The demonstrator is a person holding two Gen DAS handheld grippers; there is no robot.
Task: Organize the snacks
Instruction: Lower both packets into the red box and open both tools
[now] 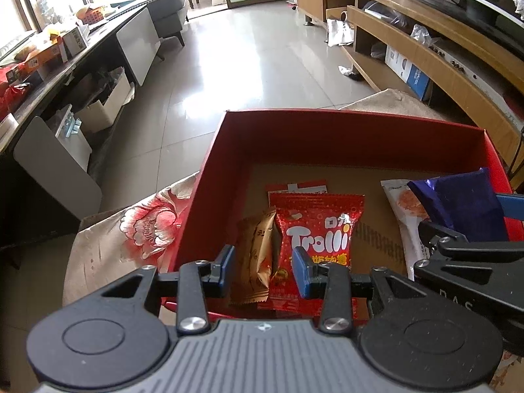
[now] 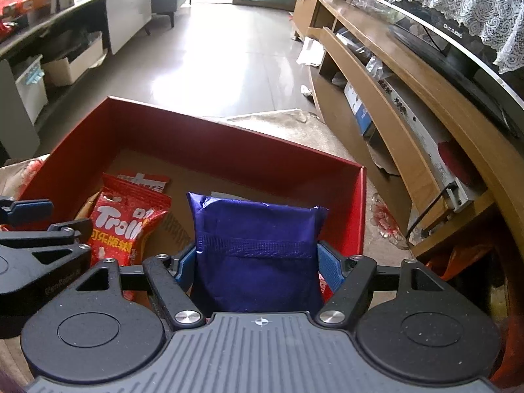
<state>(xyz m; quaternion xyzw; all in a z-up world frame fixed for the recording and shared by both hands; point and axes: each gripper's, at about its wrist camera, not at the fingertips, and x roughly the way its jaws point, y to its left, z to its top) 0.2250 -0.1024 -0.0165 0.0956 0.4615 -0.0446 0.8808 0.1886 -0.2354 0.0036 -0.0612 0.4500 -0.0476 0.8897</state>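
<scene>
An open red box (image 1: 327, 114) sits on a floral cloth (image 1: 147, 226). Inside lie a red Trolli packet (image 1: 317, 222), a brown packet (image 1: 255, 249) at its left, a red-and-white packet (image 1: 304, 187) behind, and a white packet (image 1: 402, 209) at the right. My left gripper (image 1: 263, 263) hovers over the box's near edge, its pads at their narrowest with nothing pinched; the brown packet shows through the gap. My right gripper (image 2: 257, 262) is shut on a purple packet (image 2: 258, 229), held upright over the box's right half, above the white packet.
A long wooden TV cabinet (image 2: 393, 82) with a television runs along the right. At the left, a dark low table (image 1: 65, 65) carries boxes and snacks, with storage bins under it. Shiny tiled floor (image 1: 245, 65) lies beyond the box.
</scene>
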